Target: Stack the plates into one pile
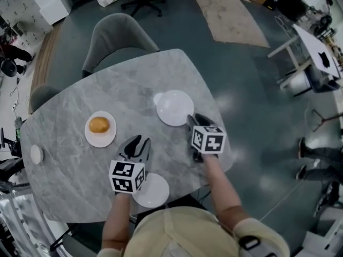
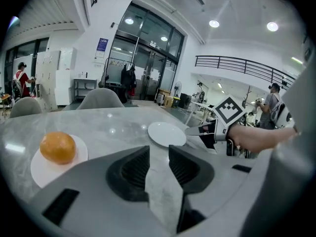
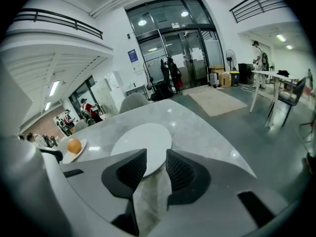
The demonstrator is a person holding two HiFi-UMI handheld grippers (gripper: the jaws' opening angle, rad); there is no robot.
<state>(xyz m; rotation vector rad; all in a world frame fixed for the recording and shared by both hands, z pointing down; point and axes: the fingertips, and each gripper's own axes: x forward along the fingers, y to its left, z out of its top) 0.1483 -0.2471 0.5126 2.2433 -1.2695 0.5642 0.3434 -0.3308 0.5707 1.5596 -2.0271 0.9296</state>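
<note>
Three white plates are on the grey marble table (image 1: 69, 186). An empty plate (image 1: 174, 107) (image 3: 143, 142) (image 2: 167, 134) lies at the far right. My right gripper (image 1: 193, 123) (image 3: 155, 169) is at its near rim, open, with the rim just ahead of the gap and the pads not touching it. At the left, a plate (image 1: 100, 139) (image 2: 37, 169) carries an orange round food item (image 1: 99, 125) (image 2: 58, 147). A third plate (image 1: 155, 191) lies by the front edge, partly under my left hand. My left gripper (image 1: 136, 146) (image 2: 159, 167) hovers over bare table, open and empty.
A small white dish (image 1: 36, 154) sits near the table's left edge. Two grey chairs (image 1: 120, 36) (image 1: 43, 95) stand at the far side. The table's right edge (image 1: 228, 143) runs just beside my right gripper. Someone's feet (image 1: 308, 157) are on the floor at the right.
</note>
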